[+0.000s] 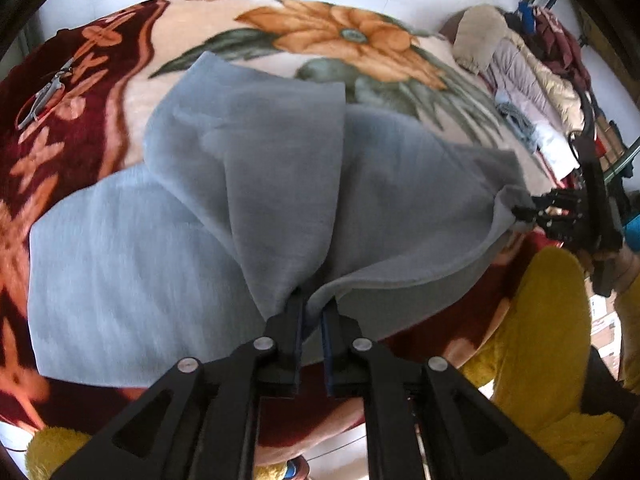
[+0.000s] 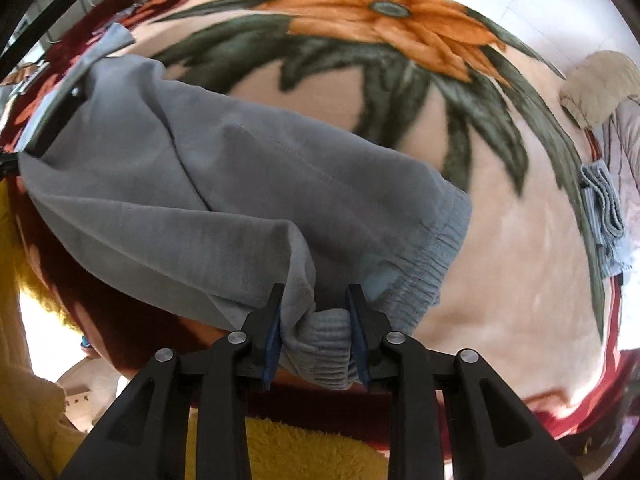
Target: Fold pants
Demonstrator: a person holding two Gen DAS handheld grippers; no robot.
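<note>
Left wrist view: left gripper, 6 o'clock, clenched on grey pants; cloth fans toward 12 over floral blanket. Right gripper at 3 o'clock pinches another edge.

Right wrist view: right gripper, 6 o'clock, grasps ribbed cuff; elastic waistband at 4 o'clock. Long axis runs 9 to 4.

Step, judged: mid-fold carry. Next: lay edges aligned, then let go.

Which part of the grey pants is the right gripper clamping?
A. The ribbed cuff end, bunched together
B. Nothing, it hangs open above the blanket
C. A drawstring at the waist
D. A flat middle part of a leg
A. In the right wrist view, the right gripper has a bunched ribbed cuff of the grey pants pinched between its two fingers, above the floral blanket.
</note>
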